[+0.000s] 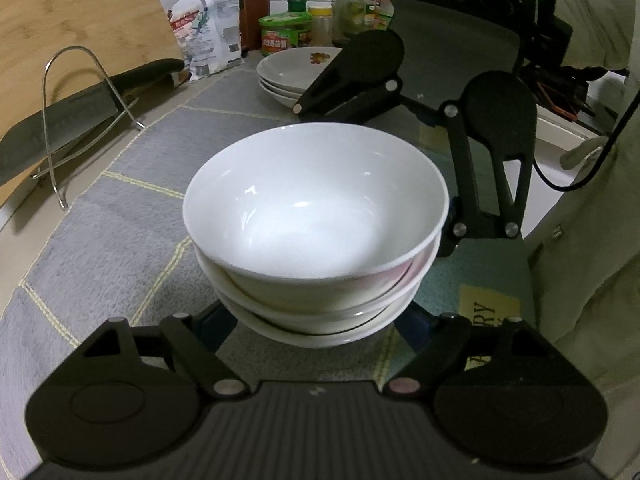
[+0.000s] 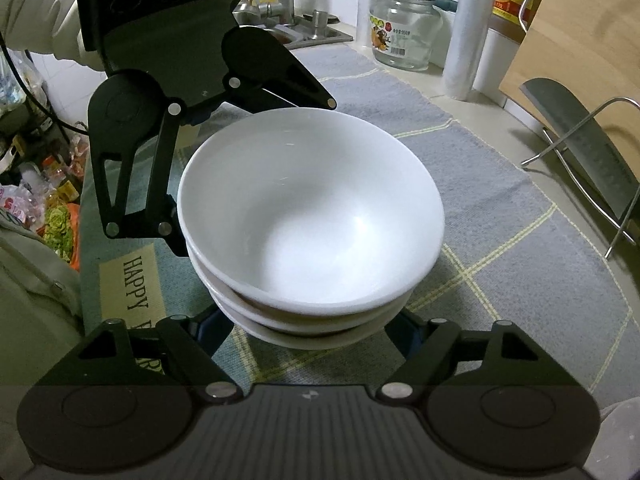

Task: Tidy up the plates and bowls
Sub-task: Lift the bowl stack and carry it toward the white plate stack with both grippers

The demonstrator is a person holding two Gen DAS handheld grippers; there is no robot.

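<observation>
Two grippers, left gripper [image 1: 316,320] and right gripper [image 2: 316,320], clamping bowl stack [image 1: 316,216] from opposite sides.

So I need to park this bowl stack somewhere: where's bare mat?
Free: the grey mat between the bowl stack and the knife rack, and the strip toward the glass jar. Crowded: the plate stack with bottles behind it, and the sink corner.

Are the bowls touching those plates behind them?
Apart. The left wrist view shows grey mat between the bowls and the plates.
</observation>
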